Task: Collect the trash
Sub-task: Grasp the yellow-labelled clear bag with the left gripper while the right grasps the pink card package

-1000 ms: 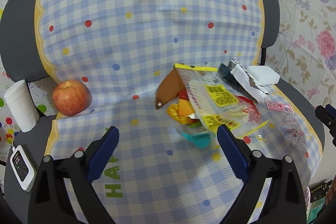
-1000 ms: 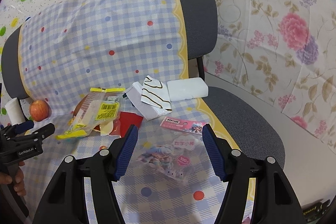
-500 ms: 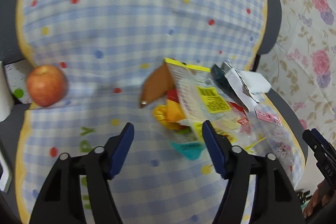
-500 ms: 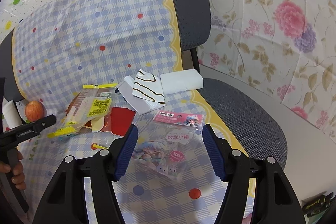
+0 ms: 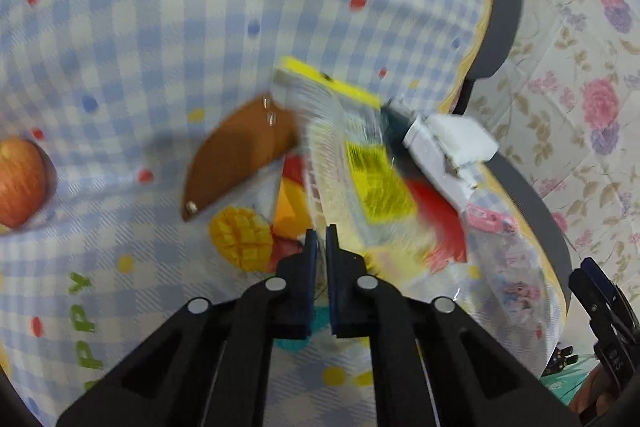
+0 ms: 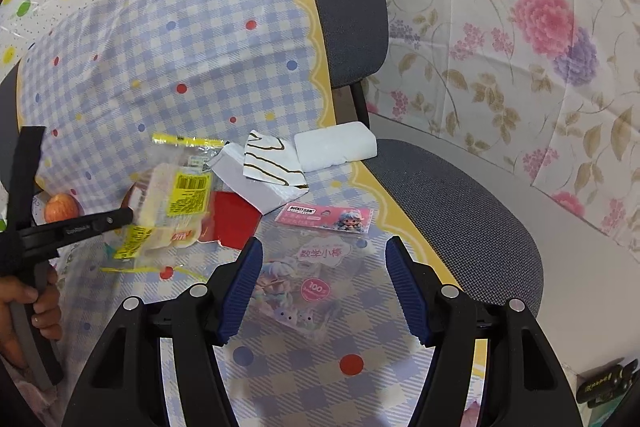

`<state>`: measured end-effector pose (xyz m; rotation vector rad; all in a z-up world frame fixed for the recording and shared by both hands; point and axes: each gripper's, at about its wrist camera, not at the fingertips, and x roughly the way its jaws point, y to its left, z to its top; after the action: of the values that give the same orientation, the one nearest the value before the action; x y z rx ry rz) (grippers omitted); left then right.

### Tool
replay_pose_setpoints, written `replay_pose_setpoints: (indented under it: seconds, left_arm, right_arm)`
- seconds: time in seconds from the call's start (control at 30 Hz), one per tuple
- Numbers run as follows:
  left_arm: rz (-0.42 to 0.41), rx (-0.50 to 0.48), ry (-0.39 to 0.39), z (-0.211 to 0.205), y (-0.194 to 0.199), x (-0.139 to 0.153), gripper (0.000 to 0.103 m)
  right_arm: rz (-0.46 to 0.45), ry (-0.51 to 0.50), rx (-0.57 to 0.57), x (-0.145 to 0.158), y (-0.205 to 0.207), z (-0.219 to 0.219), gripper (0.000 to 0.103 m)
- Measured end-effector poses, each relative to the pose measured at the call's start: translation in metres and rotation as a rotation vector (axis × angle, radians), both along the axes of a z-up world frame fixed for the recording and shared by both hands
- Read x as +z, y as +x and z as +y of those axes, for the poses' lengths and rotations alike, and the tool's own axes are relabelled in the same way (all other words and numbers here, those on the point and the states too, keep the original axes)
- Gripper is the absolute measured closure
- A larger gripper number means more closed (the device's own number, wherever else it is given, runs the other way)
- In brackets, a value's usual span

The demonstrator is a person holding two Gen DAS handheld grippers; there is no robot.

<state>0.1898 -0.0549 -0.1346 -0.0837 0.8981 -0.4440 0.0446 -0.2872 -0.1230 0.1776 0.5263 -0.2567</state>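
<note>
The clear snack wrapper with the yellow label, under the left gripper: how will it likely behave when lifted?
The clear snack wrapper looks like thin, crinkled film, so it will probably flop and sag. It seems flat and nearly empty, so likely very light. Its glossy surface may slip; the left gripper looks shut at its near edge, though blur hides the contact.

one apple (image 6: 60, 207), one white foam block (image 6: 335, 149), two hand-held grippers

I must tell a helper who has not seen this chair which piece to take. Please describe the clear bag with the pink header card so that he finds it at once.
Look at the grey office chair draped with a blue checked cloth. On the seat, nearest its front edge, lies the clear bag with a pink header card, apart from the wrapper pile further back. It alone shows a cartoon girl with pale hair.
</note>
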Motion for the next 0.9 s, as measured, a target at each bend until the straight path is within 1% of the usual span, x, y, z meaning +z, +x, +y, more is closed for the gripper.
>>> replay_pose_setpoints:
  seconds: [0.1,0.2,0.23,0.27,0.3,0.37,0.47,0.57,0.7,0.8,0.9]
  left_arm:
    - [-0.108,0.022,0.01,0.015,-0.02,0.026,0.103]
    - [-0.203,0.066,0.022,0.033,-0.037,0.054,0.103]
    - [-0.225,0.079,0.02,0.038,-0.041,0.062,0.103]
    - [-0.245,0.092,0.014,0.044,-0.046,0.069,0.103]
    - [-0.27,0.107,0.006,0.053,-0.053,0.079,0.103]
    - [-0.297,0.12,-0.008,0.061,-0.059,0.09,0.103]
    - [-0.312,0.142,-0.046,0.077,-0.067,0.102,0.103]
    - [-0.328,0.155,-0.025,0.076,-0.072,0.102,0.103]
    - [-0.291,0.138,-0.01,0.067,-0.069,0.087,0.103]
    - [-0.269,0.125,0.007,0.057,-0.065,0.074,0.103]
    - [-0.257,0.115,0.003,0.051,-0.061,0.067,0.103]
  right_arm:
    - [-0.013,0.005,-0.005,0.004,-0.006,-0.002,0.038]
    - [-0.026,0.012,-0.009,0.008,-0.012,-0.004,0.038]
    - [-0.027,0.014,-0.012,0.009,-0.013,-0.004,0.036]
    - [-0.027,0.014,-0.017,0.009,-0.015,-0.005,0.031]
    - [-0.03,0.014,-0.025,0.01,-0.017,-0.006,0.028]
    - [-0.032,0.02,-0.035,0.009,-0.021,-0.008,0.026]
    - [-0.016,0.032,-0.034,0.005,-0.022,-0.009,0.026]
    - [0.01,0.046,-0.014,-0.004,-0.018,-0.005,0.028]
    - [0.033,0.086,-0.022,-0.017,-0.002,-0.008,0.028]
    - [0.052,0.094,-0.037,-0.024,0.016,-0.012,0.028]
    - [0.097,0.117,-0.044,-0.035,0.033,-0.018,0.035]
